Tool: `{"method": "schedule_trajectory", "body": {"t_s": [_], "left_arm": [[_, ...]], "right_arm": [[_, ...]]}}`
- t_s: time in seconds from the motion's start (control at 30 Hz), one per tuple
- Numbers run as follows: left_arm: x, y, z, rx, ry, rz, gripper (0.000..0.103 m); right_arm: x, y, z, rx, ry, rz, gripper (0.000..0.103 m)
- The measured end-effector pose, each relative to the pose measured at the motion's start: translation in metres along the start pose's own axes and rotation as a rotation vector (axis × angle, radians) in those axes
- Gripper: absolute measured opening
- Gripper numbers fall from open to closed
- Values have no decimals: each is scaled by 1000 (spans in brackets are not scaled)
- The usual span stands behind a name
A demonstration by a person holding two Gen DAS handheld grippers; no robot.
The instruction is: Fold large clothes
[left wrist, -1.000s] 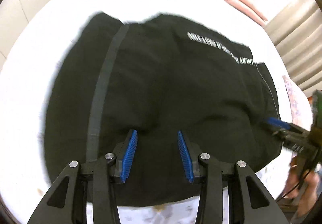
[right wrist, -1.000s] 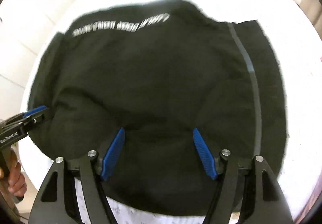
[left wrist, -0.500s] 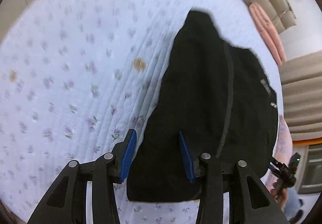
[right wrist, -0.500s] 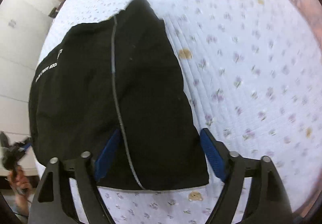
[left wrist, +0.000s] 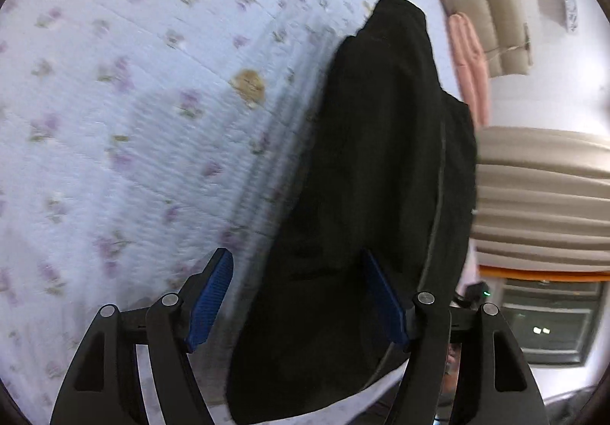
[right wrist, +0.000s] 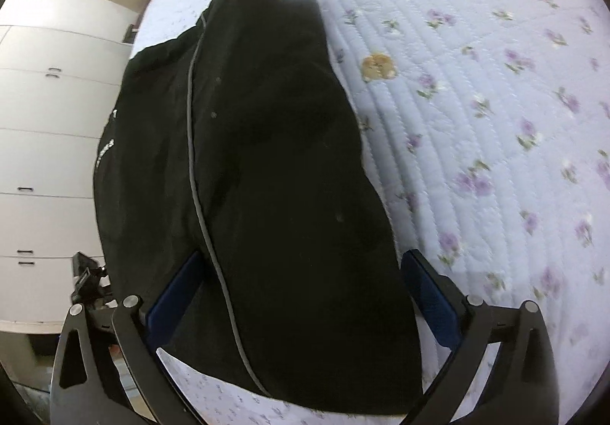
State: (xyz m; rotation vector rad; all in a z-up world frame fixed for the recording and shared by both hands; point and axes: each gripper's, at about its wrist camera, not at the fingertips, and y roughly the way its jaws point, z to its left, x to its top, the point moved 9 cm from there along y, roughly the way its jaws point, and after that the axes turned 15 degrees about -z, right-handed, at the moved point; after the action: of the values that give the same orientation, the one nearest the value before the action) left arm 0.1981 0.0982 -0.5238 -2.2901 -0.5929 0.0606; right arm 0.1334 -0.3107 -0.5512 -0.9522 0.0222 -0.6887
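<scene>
On the quilted bedspread (right wrist: pixel 495 100) with its small purple flowers lies the black garment (right wrist: pixel 267 177), folded into a long, narrow shape that runs away from you toward the far edge of the bed. A thin grey stripe (right wrist: pixel 194 165) follows its length on the side facing the white cabinets (right wrist: pixel 45 158). White lettering shows at that same edge, too small to read.

Your right gripper (right wrist: pixel 301 303) has its jaws spread wide, the near end of the garment lying between the blue pads (right wrist: pixel 431 299). Neither pad presses the cloth, and you hold nothing with it. A tan blotch (right wrist: pixel 377 66) on the bedspread sits just beside the garment's far half.

Your left gripper (left wrist: pixel 295 297) is likewise wide open. Its right pad (left wrist: pixel 381 295) lies over the black cloth, while the other hangs over bare bedspread (left wrist: pixel 114 119); from this blurred view you cannot tell whether either one touches the fabric. The garment (left wrist: pixel 373 177) fills the middle and right of the left wrist view, with the blotch (left wrist: pixel 248 85) to its left. Beyond the bed, pink fabric (left wrist: pixel 469 62) lies by a beige padded headboard (left wrist: pixel 495 5).
</scene>
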Motion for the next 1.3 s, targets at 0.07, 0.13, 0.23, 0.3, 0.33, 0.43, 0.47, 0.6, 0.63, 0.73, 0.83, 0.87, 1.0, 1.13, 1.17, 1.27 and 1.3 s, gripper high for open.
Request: {"method": "schedule_trajectory", "body": {"t_s": [0.07,0.13,0.23,0.3,0.33,0.43,0.47,0.6,0.63,0.73,0.83,0.87,1.0,1.13,1.17,1.27,1.3], "left_arm": [[-2,8,-5,-15,19,13,75],[-2,15,-14,-66,20,30,75],[-4,32,-22,-126,2,71,78],[-3,38,-26,-134,15,66,79],[-2,40,-28,-138,18,64,79],[-1,44,-30,-131,18,54,79],[-2,43,-30,-119,25,49,79],[-13,34,-45,-67,124,-9,58],[-13,33,-50,-60,149,-19,51],[-19,25,-60,-60,201,-37,47],[-21,29,-56,-68,204,-17,56],[-22,33,-54,-72,193,-9,61],[-11,37,-50,-117,185,-26,66],[-19,14,-56,-113,306,-148,40],[-25,5,-63,-115,352,-176,36],[-41,-26,-97,-184,468,-258,31],[-49,-40,-108,-217,506,-284,30]], "right_arm": [[1,0,4,32,-17,10,103],[1,4,14,93,-21,29,103],[0,18,17,121,-51,46,102],[5,25,20,147,-49,35,103],[8,28,20,155,-40,29,103],[12,30,19,157,-28,12,103],[11,30,20,151,-35,6,102],[1,14,16,112,-97,-47,88],[2,12,18,115,-108,-55,84],[1,-1,24,118,-142,-84,74],[6,9,24,129,-125,-75,75],[7,13,22,146,-105,-67,77],[10,13,15,178,-66,-88,83],[5,-2,19,152,-154,-173,72],[5,-5,18,151,-170,-191,66],[1,-33,47,220,-228,-284,52],[-1,-44,55,258,-231,-314,48]]}}
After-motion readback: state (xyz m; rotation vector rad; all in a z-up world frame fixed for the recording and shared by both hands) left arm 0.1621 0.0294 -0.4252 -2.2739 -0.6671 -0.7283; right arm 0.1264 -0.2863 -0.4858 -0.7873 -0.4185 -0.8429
